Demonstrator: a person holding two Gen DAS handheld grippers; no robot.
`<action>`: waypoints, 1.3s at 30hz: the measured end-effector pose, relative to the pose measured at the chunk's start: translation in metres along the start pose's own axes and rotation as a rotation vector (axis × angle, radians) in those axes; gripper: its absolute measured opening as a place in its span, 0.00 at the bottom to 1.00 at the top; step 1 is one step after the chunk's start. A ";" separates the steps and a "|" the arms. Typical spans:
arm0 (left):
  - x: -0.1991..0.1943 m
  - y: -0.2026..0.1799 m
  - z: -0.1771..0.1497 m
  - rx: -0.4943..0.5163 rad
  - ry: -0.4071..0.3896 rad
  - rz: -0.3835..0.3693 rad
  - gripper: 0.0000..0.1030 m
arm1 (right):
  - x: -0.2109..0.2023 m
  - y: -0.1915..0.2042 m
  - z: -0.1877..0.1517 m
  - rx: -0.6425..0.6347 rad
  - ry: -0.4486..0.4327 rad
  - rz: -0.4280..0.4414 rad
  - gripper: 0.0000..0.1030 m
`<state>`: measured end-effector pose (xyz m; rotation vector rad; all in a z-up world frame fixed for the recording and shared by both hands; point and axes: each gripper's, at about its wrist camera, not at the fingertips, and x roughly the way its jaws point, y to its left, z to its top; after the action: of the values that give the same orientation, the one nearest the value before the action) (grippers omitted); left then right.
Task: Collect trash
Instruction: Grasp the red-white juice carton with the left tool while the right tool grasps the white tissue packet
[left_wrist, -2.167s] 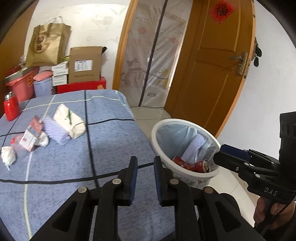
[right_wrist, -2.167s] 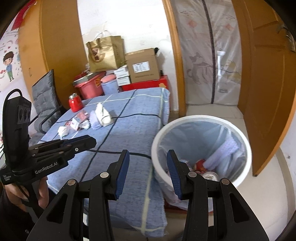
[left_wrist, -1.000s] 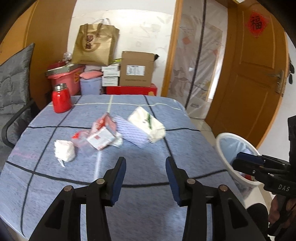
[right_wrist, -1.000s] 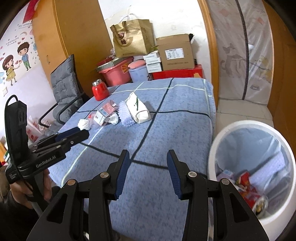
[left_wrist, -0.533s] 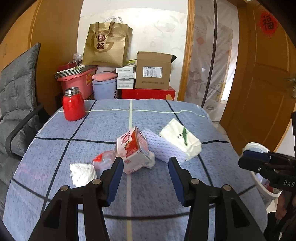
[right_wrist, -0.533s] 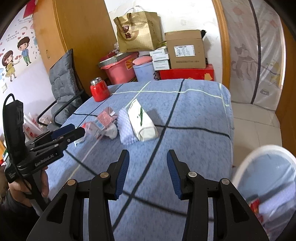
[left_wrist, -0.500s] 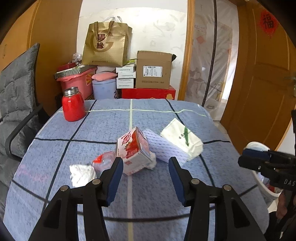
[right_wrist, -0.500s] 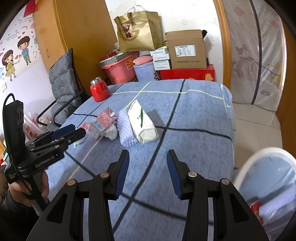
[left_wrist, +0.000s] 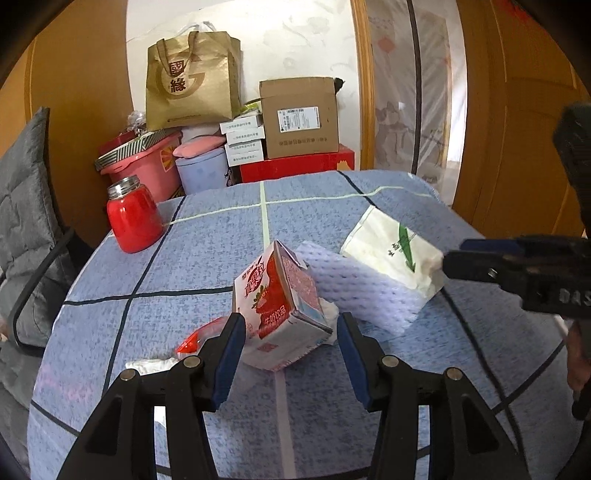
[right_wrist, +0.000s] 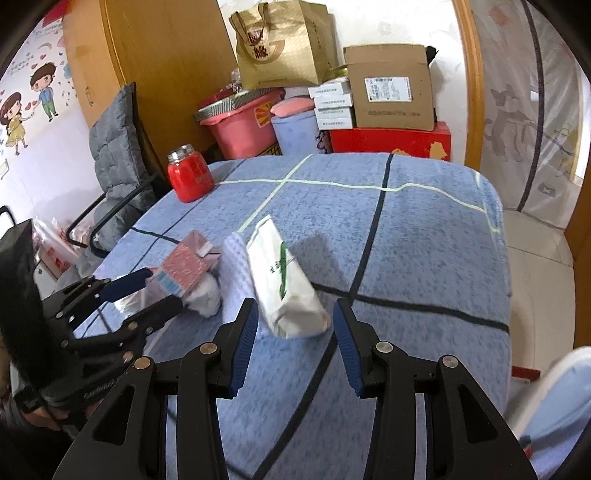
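A pink and white milk carton (left_wrist: 282, 306) lies on the blue tablecloth (left_wrist: 207, 251); it also shows in the right wrist view (right_wrist: 184, 267). My left gripper (left_wrist: 290, 349) is open, its fingers on either side of the carton's near end. A white tissue pack (left_wrist: 393, 254) with a green mark lies to the right. In the right wrist view my right gripper (right_wrist: 293, 341) is open just in front of that pack (right_wrist: 286, 288). A pale blue cloth (left_wrist: 358, 288) lies between carton and pack. A crumpled tissue (left_wrist: 151, 365) and a red-capped plastic piece (left_wrist: 194, 339) lie left of the carton.
A red jar (left_wrist: 133, 218) stands at the table's far left. Boxes (left_wrist: 299, 118), a gold paper bag (left_wrist: 190, 77) and a pink bin (left_wrist: 144, 166) are stacked behind the table. A grey chair (right_wrist: 118, 147) is at left. The white trash bin's rim (right_wrist: 546, 384) is at right.
Both grippers swung away from the trash bin to the table and moved closer. The left gripper opened wider and now brackets the milk carton; the right one nears the tissue pack.
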<state>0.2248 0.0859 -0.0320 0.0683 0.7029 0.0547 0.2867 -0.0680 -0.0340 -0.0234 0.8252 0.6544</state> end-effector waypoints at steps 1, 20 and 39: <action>0.002 0.000 0.000 0.008 0.005 0.003 0.50 | 0.003 -0.002 0.001 0.003 0.003 0.002 0.42; -0.010 0.016 -0.001 -0.111 -0.015 -0.051 0.34 | -0.007 -0.003 -0.009 0.038 -0.017 0.045 0.14; -0.073 -0.017 -0.008 -0.109 -0.079 -0.118 0.32 | -0.077 -0.003 -0.053 0.053 -0.067 0.011 0.12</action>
<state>0.1643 0.0644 0.0076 -0.0755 0.6228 -0.0225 0.2144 -0.1252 -0.0183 0.0511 0.7783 0.6405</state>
